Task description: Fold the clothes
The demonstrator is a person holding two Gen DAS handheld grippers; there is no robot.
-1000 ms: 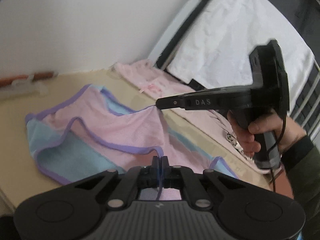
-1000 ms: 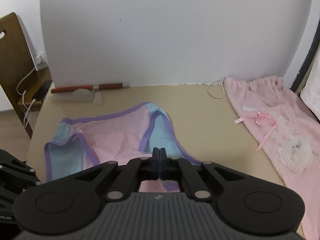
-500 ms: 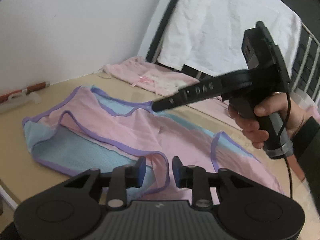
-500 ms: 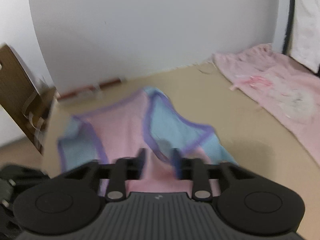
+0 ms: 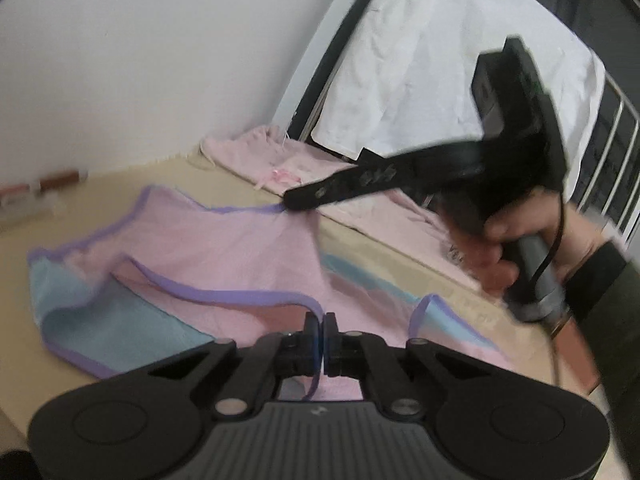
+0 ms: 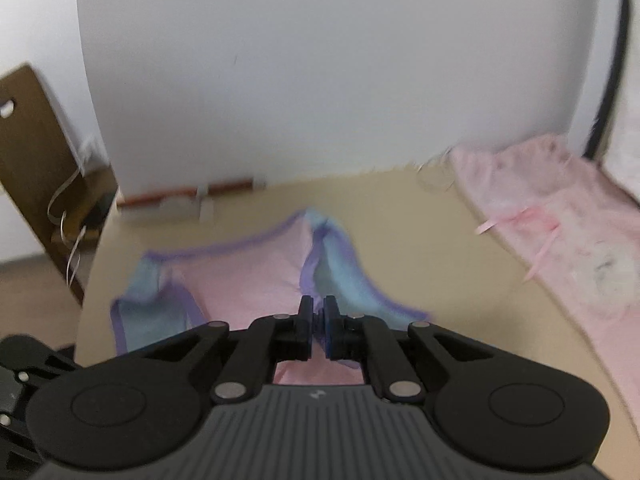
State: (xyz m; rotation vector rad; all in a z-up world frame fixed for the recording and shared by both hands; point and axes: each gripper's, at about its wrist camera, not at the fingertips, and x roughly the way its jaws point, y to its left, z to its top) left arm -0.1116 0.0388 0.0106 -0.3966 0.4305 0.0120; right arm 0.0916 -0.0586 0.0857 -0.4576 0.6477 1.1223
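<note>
So both tongs are clamped on the same top (image 5: 224, 256), the pink and blue one with purple trim, spread out on the tan table (image 5: 24, 256). The left tongs (image 5: 320, 322) are pinched tight on a purple-edged hem right at their tips, with the cloth running away ahead of them and off to their left. The right tongs (image 6: 319, 316) are clenched on the top's purple edge, where pink meets blue, and the fabric is pulled up a bit there. From the left view you can see a hand (image 5: 516, 252) gripping the right tool's handle. Off to the right of both tongs lies a pink garment (image 6: 560, 216) with a little bow. It's all a bit blurry.
</note>
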